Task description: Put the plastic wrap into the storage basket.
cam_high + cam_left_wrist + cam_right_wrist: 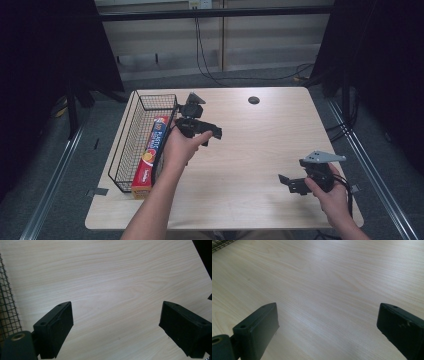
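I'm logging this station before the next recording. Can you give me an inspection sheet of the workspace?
Surface: light wood-grain table, with a dark round hole near the far edge.
Job's things: black wire basket at the left edge; long red foil box lying beside it.
Clutter: nothing seen.
Grippers: left hand-held gripper and right hand-held gripper both open, holding nothing.
Cables: black cables hanging down the back wall.
Surroundings: dark curtains at both sides.

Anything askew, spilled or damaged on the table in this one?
Nothing is spilled or broken. The long red box lies in the wire basket with its near end poking past the basket's near rim. Both grippers, left and right, are open over bare table.
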Tool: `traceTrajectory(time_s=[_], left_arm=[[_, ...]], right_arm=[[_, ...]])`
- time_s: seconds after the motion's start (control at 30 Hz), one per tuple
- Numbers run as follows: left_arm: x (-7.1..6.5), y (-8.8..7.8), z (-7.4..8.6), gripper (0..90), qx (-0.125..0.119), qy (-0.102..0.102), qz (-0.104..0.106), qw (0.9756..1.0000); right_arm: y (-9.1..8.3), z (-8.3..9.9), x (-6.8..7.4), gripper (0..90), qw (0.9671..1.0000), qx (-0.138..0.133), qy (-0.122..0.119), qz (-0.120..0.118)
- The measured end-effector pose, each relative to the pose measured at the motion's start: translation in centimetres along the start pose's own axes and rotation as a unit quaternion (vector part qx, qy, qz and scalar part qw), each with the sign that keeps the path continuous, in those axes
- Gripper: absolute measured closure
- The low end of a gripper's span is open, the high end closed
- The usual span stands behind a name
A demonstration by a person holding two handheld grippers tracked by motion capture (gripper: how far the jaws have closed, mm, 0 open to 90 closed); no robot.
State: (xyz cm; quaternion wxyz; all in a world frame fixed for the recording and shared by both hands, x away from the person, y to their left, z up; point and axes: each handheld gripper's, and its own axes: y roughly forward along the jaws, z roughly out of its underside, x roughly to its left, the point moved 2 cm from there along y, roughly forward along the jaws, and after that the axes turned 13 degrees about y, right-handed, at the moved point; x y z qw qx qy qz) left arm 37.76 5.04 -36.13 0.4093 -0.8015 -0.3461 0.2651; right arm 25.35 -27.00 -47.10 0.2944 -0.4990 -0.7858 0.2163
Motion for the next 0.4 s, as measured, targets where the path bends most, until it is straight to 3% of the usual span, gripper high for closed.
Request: traceTrajectory(time_s=[0.4], left_arm=[[-1.1, 1.5, 1.0, 9.8, -0.009, 0.021, 0.006, 0.9997]], right_arm=[[0.2, -0.1, 0.0, 3.4, 1.0, 0.001, -0.003, -0.003]])
